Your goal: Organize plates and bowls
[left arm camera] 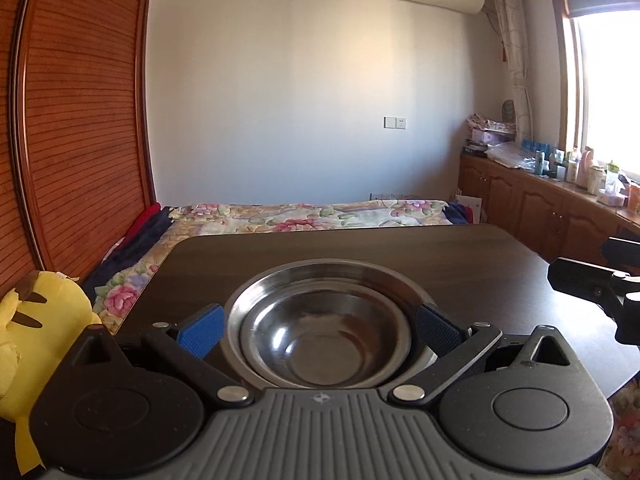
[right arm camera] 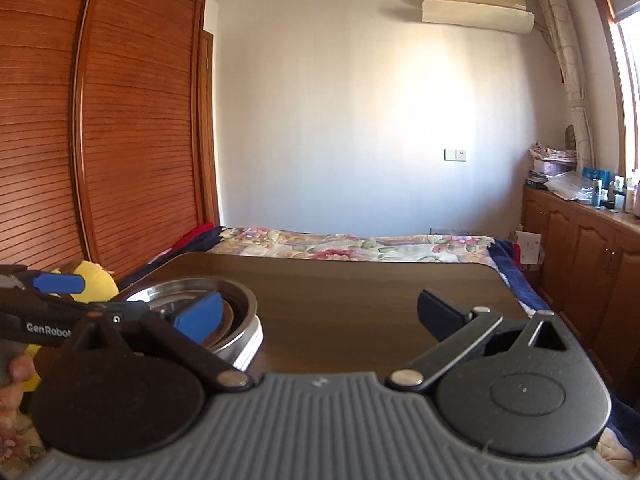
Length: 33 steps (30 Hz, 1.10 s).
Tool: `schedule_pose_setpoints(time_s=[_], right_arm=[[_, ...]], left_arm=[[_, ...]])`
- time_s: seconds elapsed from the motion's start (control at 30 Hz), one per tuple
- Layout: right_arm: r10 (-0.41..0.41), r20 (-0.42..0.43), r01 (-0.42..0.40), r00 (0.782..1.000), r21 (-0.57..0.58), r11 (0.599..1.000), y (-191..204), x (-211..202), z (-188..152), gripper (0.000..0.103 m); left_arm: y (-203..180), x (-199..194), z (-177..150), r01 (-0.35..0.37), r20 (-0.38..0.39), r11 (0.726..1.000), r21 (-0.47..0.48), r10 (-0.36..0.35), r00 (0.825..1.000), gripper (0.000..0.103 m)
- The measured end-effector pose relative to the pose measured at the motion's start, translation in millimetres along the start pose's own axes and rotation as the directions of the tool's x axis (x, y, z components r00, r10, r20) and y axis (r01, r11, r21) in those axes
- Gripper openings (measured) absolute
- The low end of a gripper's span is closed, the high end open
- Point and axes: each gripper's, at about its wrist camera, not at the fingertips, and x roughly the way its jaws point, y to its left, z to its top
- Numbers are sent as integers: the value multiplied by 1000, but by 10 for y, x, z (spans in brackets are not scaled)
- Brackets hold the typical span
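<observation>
A stack of steel bowls [left arm camera: 324,332] sits on a dark wooden table [left arm camera: 460,264], a smaller bowl nested inside a wider steel dish [left arm camera: 320,274]. My left gripper [left arm camera: 320,330] is open, its blue pads standing either side of the stack without touching it. In the right wrist view the same stack [right arm camera: 244,320] lies at the left, partly hidden behind my right gripper's blue fingertip [right arm camera: 200,318]. My right gripper [right arm camera: 320,316] is open over bare table [right arm camera: 360,292], right of the stack, with nothing between its fingers. The left gripper's blue pad [right arm camera: 60,283] shows beyond the bowls.
A yellow plush toy [left arm camera: 36,340] rests off the table's left side. A bed with a floral cover [left arm camera: 304,216] lies behind the table. Wooden cabinets [left arm camera: 540,208] with bottles run along the right wall. A hand [right arm camera: 16,372] holds the left gripper.
</observation>
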Motion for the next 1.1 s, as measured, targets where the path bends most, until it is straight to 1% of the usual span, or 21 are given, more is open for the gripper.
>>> schedule_pose_setpoints(time_s=[0.2, 0.37, 0.5, 0.67, 0.8, 1.1], right_arm=[[-22, 10, 22, 1000, 0, 1000, -47, -133, 34, 103], [-39, 9, 39, 999, -10, 999, -50, -178, 23, 103], [-44, 1, 44, 999, 6, 999, -71, -187, -41, 103], [-52, -24, 53, 998, 29, 998, -96, -133, -156, 103], [-78, -25, 78, 997, 15, 997, -100, -135, -229, 103], [-83, -65, 85, 994, 29, 996, -115, -56, -331, 103]], left_arm=[[-153, -151, 28, 3, 8, 1000, 28, -3, 1000, 103], [-232, -218, -21, 10, 9, 999, 30, -11, 1000, 103], [-270, -242, -72, 8, 5, 999, 36, -9, 1000, 103], [-250, -197, -163, 5, -20, 999, 33, -4, 1000, 103], [-203, -150, -234, -3, -34, 1000, 21, 3, 999, 103], [-133, -46, -351, -19, -66, 1000, 15, 20, 998, 103]])
